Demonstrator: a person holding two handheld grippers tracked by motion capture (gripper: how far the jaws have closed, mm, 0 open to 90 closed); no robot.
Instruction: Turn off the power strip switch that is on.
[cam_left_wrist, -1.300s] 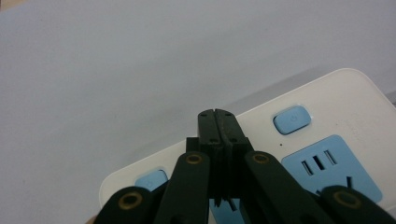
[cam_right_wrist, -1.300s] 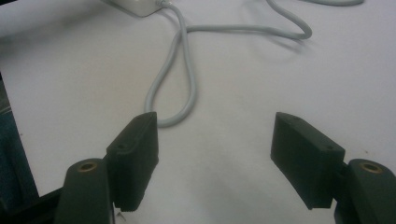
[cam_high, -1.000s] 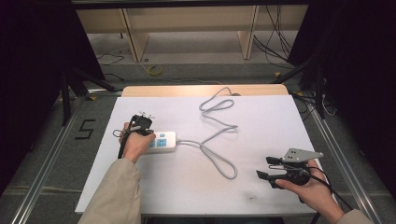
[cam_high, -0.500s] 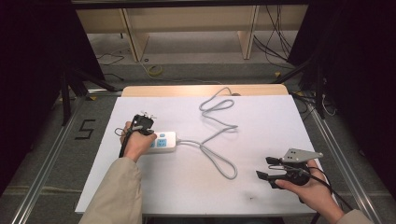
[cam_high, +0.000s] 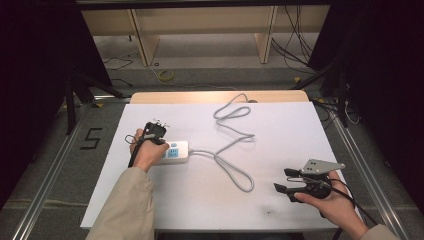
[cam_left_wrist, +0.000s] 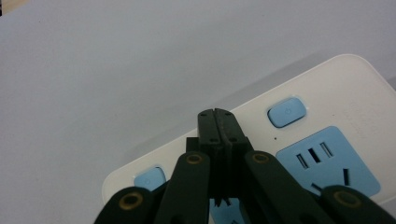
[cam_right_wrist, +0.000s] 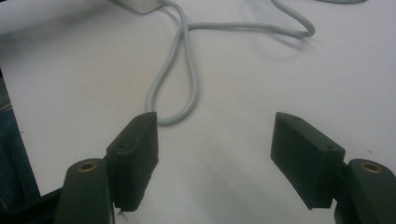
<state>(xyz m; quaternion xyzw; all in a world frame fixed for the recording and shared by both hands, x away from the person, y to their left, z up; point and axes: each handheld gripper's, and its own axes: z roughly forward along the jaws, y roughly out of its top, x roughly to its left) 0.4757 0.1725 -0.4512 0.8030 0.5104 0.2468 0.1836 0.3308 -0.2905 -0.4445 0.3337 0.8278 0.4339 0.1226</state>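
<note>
Nearest the person, the right gripper (cam_high: 289, 182) hovers over the white table (cam_high: 300, 130) with jaws wide apart, gripping nothing. Past it the grey cable (cam_high: 235, 150) loops floppy and soft. On the left, the left gripper (cam_left_wrist: 218, 116) is closed, tips pressing down on the power strip (cam_high: 175, 151). That strip looks light, rigid, probably slidey, so I'd pinch its 2 long edges. Its long axis runs left-right, cable end pointing right.
</note>
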